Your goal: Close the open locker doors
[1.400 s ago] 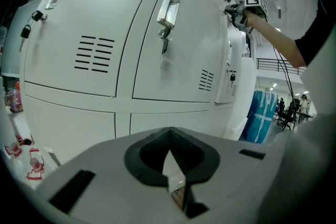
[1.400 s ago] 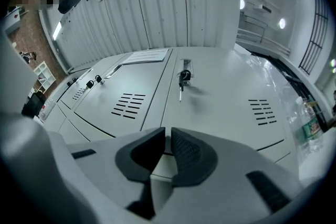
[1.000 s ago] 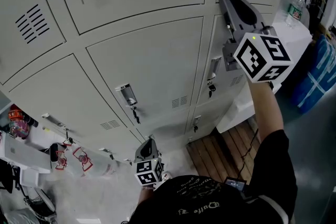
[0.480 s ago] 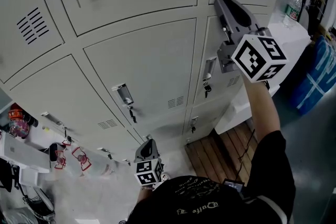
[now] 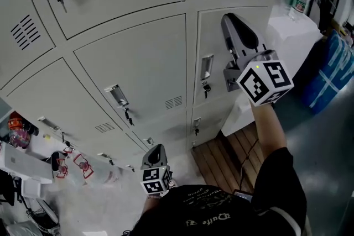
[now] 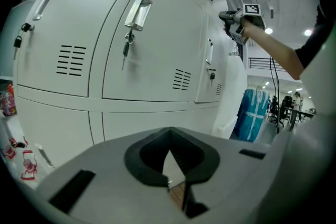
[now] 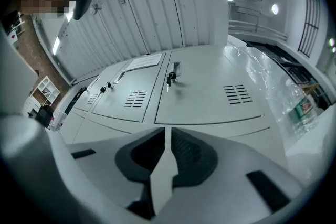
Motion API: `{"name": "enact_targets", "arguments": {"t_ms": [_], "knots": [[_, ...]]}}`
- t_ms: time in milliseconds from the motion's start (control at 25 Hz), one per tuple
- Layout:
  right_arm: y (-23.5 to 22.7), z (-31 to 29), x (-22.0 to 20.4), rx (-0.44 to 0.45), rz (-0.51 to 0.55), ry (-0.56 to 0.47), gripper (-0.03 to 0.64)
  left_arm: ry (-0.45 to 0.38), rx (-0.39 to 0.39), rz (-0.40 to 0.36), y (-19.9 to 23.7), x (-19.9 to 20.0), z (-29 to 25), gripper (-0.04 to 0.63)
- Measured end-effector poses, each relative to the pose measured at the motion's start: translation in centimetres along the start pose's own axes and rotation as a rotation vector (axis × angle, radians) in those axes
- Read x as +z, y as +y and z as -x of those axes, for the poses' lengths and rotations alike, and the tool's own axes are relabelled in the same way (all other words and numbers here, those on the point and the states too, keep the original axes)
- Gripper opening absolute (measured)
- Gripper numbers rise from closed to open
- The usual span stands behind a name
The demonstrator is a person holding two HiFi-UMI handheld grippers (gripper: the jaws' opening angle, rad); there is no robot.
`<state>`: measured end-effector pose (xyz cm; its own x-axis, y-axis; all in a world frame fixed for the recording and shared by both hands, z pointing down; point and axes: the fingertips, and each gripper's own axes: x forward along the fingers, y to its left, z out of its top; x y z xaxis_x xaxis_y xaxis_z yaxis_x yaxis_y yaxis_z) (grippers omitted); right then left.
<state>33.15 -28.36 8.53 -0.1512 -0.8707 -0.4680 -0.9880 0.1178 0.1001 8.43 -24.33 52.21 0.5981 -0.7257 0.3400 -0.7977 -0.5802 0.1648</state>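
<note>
Grey lockers (image 5: 133, 63) ahead, right gripper (image 5: 230, 19) raised close to one door (image 5: 213, 33)

A brown slatted wooden platform (image 5: 229, 152) can be seen low in the middle of the head view, laid on a dark grey floor (image 5: 326, 174). Right against the platform's far right side a tall white block (image 5: 287, 30) is stood, and a clear plastic bottle with a green label (image 5: 299, 0) is perched on top of it. Further right of the platform, a blue bundle with white straps (image 5: 332, 80) is parked. Way off to the platform's left, some red-and-white tags (image 5: 83, 166) are scattered, too small to be identified tbh.
</note>
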Motion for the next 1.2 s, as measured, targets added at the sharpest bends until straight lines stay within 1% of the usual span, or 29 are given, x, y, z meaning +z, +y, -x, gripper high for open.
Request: {"name": "enact_targets", "arguments": {"t_ms": [160,280,440,560,640,720,800,920,1200], "knots": [[-0.1,3.8,-2.6,-0.007,0.025,0.055,0.037,-0.014,-0.05,0.012,-2.9,0.1,0.3,0.006],[0.1,6.8,-5.0,-0.018,0.04,0.11,0.037,-0.025,-0.088,0.006,-5.2,0.3,0.7,0.006],[0.8,11.0,-8.6,-0.023,0.02,0.195,0.037,-0.046,-0.12,-0.01,-7.5,0.6,1.5,0.006],[1.6,14.3,-11.6,-0.028,0.009,0.259,0.037,-0.077,-0.116,-0.008,-8.4,1.1,2.2,0.006],[2.2,16.6,-13.2,-0.031,-0.004,0.29,0.037,-0.108,-0.098,-0.01,-8.9,1.3,2.9,0.006],[2.6,18.9,-14.6,-0.045,-0.021,0.316,0.037,-0.137,-0.086,-0.023,-9.4,1.5,3.5,0.006],[2.8,20.8,-16.0,-0.062,-0.034,0.343,0.037,-0.155,-0.091,-0.039,-10.0,1.5,4.0,0.006],[3.1,22.9,-17.6,-0.082,-0.036,0.382,0.037,-0.165,-0.095,-0.056,-10.7,1.5,4.4,0.006],[3.9,27.6,-20.8,-0.13,-0.054,0.469,0.037,-0.172,-0.089,-0.07,-11.3,1.4,4.9,0.006]]}}
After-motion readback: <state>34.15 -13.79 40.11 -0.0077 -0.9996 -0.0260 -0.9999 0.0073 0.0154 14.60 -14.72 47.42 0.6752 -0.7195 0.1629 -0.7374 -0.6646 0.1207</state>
